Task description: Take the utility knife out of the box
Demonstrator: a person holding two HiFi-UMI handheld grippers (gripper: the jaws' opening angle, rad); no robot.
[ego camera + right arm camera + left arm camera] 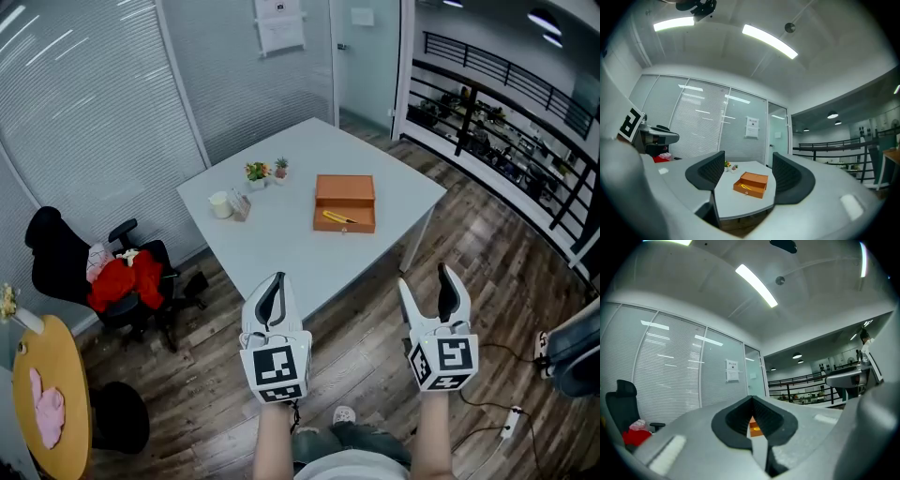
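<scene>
Well short of the table (281,239) edge: left tool (277,281) clenched, right tool (423,278) released, utility knife (337,217) in box (344,190).

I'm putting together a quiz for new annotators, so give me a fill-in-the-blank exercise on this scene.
1. The orange box on the white table is ____.
2. The yellow utility knife lies ____ the box.
3. The jaws of the right gripper stand ____.
4. The jaws of the left gripper are ____, with nothing held.

Missing words: open; inside; apart; together.
</scene>
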